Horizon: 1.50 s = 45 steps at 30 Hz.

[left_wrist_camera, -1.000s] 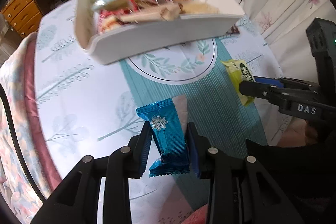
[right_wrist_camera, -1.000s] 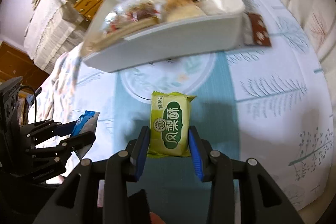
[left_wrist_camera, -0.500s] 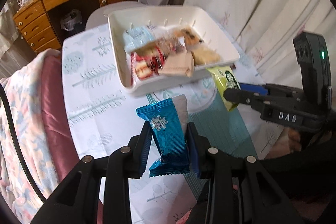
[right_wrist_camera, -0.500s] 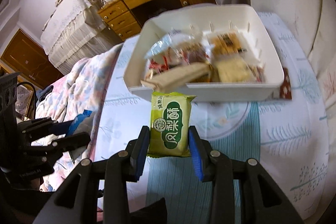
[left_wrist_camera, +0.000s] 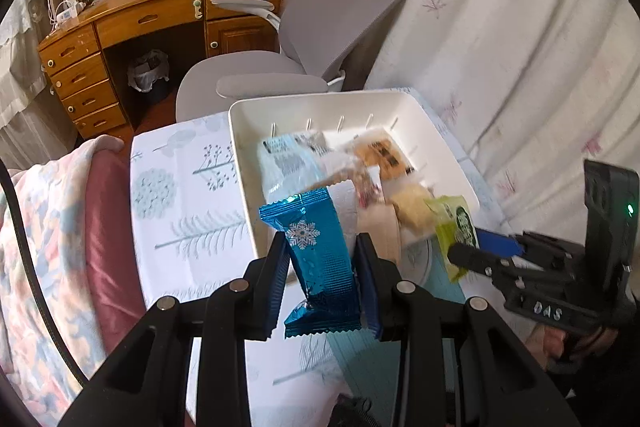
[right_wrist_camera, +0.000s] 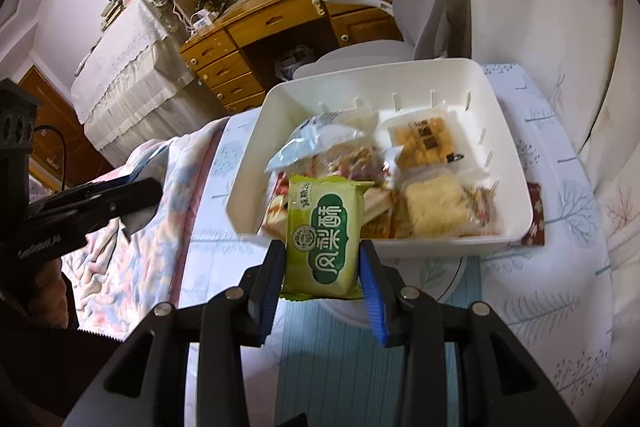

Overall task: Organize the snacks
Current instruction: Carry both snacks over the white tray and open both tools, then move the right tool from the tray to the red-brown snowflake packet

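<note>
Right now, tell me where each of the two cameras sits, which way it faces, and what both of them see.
Left wrist: rides the left gripper, looking down along its fingers at the blue snack packet it clamps; the right gripper and a bit of the person's hand show at the right edge.
Right wrist: rides the right gripper, looking down at the green snack packet it clamps; the left gripper and a hand show at the left edge.
Shared: the white bin of snacks, patterned tablecloth, grey chair, wooden desk.
</note>
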### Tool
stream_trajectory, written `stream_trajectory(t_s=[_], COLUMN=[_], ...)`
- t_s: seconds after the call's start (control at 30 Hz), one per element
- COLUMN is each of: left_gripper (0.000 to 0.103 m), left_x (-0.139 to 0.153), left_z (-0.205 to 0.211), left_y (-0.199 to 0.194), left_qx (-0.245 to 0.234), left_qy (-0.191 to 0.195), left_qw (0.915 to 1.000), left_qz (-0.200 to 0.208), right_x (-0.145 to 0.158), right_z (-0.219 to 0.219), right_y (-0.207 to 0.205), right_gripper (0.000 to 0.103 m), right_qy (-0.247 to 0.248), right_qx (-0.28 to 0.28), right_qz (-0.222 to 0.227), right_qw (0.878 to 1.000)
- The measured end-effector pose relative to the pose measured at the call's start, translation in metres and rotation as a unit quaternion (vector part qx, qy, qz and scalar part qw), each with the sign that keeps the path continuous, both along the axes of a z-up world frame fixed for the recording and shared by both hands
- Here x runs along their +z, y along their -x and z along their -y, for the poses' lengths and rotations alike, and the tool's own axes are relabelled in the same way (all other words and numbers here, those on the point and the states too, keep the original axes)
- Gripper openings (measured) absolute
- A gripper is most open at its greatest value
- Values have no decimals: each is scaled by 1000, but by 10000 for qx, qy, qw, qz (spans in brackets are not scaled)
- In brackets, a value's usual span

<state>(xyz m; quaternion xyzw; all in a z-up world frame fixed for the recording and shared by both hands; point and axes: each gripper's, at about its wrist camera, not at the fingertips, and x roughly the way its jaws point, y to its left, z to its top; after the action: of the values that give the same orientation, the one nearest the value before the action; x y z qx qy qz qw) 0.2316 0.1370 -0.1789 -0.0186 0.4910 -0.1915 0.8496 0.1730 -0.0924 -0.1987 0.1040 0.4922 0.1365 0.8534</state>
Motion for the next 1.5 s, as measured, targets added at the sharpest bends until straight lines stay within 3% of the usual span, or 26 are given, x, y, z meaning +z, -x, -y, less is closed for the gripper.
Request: stream_trajectory(t_s=[0.43,0.47,0.53,0.6,0.7,1.2,1.5], left_gripper=[35,37,66,68,76,81,81], left_x=[-53,-56,-62,-63,-64,-41,-37], left_z=[40,40,40,37,35,57,100], left_y=[-42,-43,-44,-44,-42,2,25], left_qx=[-8,59,184,346,539,1404,1535], left_qy=[59,55,78,146,212,282,273], left_qw=[9990,9986,9973,9960,9932,9831,9821], left_qz=[-436,-523,-714,-816,-1008,-1137,-1057], right_x=[-19,-21,-24,-27,-26,0,4], right_z=[19,20,23,28,34,85,129], right_y=[-25,-26,-27,-28,-27,-25,-28], right_gripper=[38,38,40,42,54,67,70], right_qy=[259,263,262,232,192,284,660], right_qx=[-264,-251,-227,-214,-170,309,518], right_qz=[32,-3,-107,-176,-149,147,362], right_qw=[9993,9993,9993,9993,9996,9990,9958])
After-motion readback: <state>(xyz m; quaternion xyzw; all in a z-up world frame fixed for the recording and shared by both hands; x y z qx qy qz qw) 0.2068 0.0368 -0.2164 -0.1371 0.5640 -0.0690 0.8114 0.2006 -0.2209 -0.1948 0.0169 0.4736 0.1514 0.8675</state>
